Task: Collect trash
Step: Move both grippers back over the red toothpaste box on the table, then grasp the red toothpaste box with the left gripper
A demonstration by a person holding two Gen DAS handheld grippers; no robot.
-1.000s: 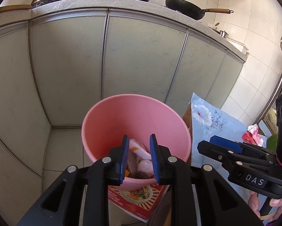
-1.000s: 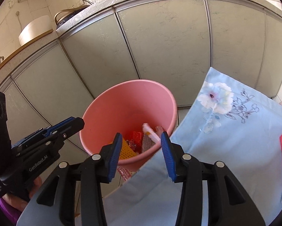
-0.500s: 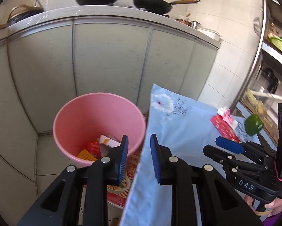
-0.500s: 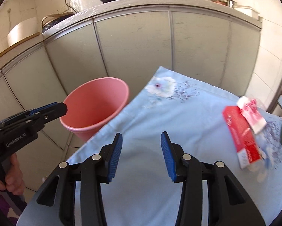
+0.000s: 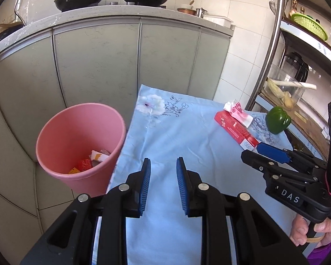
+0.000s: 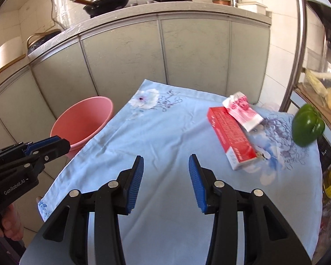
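Observation:
A pink bin (image 5: 77,141) holding several wrappers stands on the floor left of a table with a light blue cloth (image 5: 183,137). On the cloth's far right lie a red box (image 6: 231,132) and a crumpled red-and-white wrapper (image 6: 242,110) partly on it. My left gripper (image 5: 163,176) is open and empty above the cloth's near left part. My right gripper (image 6: 165,176) is open and empty above the cloth, short of the red box. The box (image 5: 236,130) and wrapper (image 5: 238,112) also show in the left wrist view, as does the bin (image 6: 83,121) in the right wrist view.
A green bell pepper (image 6: 308,125) sits at the cloth's right edge. A metal shelf rack (image 5: 273,50) stands to the right. Grey kitchen cabinets (image 5: 121,66) with pans on the counter are behind the table.
Both grippers have swung from over the pink bin to the right and back, over the blue cloth. The box, wrapper and pepper have come into view. Both stay open.

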